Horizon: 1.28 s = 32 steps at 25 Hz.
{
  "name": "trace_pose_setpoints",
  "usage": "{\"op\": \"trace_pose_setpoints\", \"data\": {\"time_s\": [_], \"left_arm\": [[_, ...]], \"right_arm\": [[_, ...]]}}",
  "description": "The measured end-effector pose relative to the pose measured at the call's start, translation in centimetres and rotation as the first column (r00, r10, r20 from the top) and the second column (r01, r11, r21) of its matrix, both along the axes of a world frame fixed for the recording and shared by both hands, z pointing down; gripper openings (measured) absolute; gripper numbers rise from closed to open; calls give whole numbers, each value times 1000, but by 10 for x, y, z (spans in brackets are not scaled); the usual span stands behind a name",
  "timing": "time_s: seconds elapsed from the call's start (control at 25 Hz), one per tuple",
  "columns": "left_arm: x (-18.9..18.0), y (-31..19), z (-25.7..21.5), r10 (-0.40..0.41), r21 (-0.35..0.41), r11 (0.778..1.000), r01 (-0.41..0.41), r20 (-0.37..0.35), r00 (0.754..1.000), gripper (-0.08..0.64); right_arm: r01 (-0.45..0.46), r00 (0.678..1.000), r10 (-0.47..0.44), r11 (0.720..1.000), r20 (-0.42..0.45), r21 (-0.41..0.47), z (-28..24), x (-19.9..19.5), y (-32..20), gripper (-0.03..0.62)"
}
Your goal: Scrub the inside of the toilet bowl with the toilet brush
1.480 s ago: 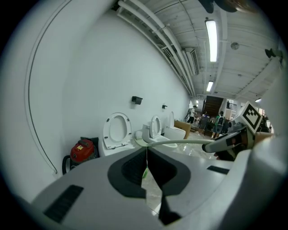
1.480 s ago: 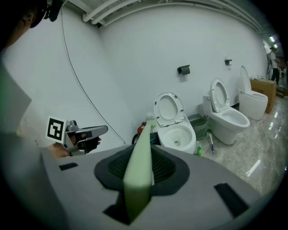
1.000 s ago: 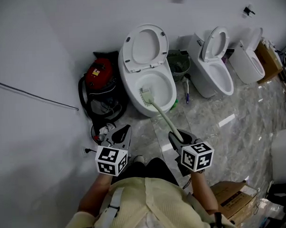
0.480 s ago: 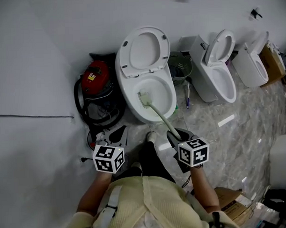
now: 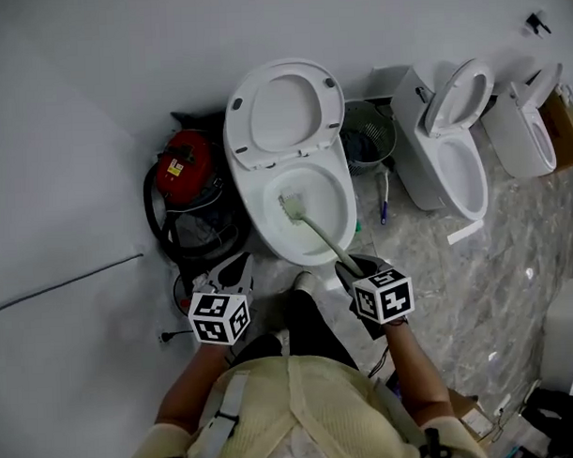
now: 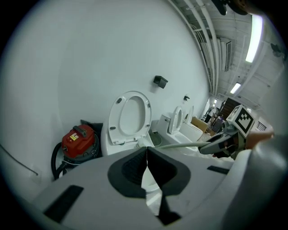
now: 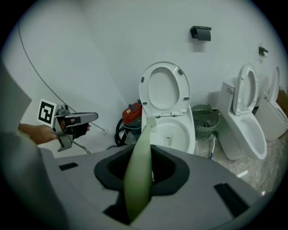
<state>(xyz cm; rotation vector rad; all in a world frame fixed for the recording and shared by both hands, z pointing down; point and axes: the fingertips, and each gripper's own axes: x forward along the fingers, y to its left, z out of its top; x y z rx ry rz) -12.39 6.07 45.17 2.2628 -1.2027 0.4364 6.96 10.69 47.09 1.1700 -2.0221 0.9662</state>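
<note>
The toilet brush point(image 5: 317, 234) was held in the right claw point(image 5: 350, 267), whose jaws were clenched on the near end of its pale green handle. Its long axis was seen to run from that claw, at the front right of the toilet bowl point(image 5: 264, 235), slantwise up and to the left across the front rim. The white bristle head was pointed away from the person and was placed inside the bowl, toward its rear left. Whether the head touched the porcelain could not be told. The seat and lid point(image 5: 284, 111) were stood up against the wall behind the bowl. The left claw point(image 5: 233, 270) was held at the bowl's front left, apart from it, with its jaws pressed together on nothing. A red vacuum cleaner point(image 5: 182, 167) was set on the floor to the left of the bowl. A green mesh basket point(image 5: 369, 136) was placed just to the bowl's right, and a second toilet point(image 5: 458, 166) further right.
</note>
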Motion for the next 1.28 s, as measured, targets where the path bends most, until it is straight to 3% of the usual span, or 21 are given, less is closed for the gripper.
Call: {"op": "trace_pose_setpoints", "data": {"time_s": [0.56,0.72,1.12,1.28], "left_arm": [[39,-70,76,-33,-116,992,41,74,997,14],[52,-79,99,-4,-143,990,19,105,995,14],[56,-76,151,77,-205,978,-38,189,979,14],[51,-76,174,93,-252,967,-42,195,976,14]], "right_arm": [[67,997,-71,971,-9,-228,114,41,-61,106],[78,995,-90,961,-33,-266,141,50,-73,106],[31,995,-61,940,-79,-341,205,50,-77,106],[-40,994,-1,921,-105,-387,228,53,-74,106]]}}
